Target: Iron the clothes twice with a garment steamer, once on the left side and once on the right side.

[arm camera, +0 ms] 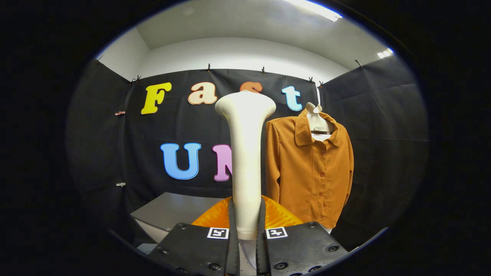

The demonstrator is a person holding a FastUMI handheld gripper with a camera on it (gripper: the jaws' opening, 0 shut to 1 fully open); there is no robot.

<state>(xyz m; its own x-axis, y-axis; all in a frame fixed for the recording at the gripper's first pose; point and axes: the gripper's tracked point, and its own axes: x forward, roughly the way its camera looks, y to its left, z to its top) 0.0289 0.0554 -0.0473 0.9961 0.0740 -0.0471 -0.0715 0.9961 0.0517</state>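
Note:
A cream garment steamer [245,153] stands upright between my fingers, its wide head at the top. My gripper [246,226] is shut on the steamer's handle, both fingers pressing its sides. An orange buttoned shirt [310,172] hangs on a white hanger [316,119] against the booth wall, beyond the fingers and just to the right of the steamer. The steamer head is apart from the shirt, level with its collar and left of it.
A translucent orange piece [276,216] shows just behind the fingers at the steamer's base. A grey tabletop [172,211] lies to the left below. Black cloth walls close the booth on the back and both sides.

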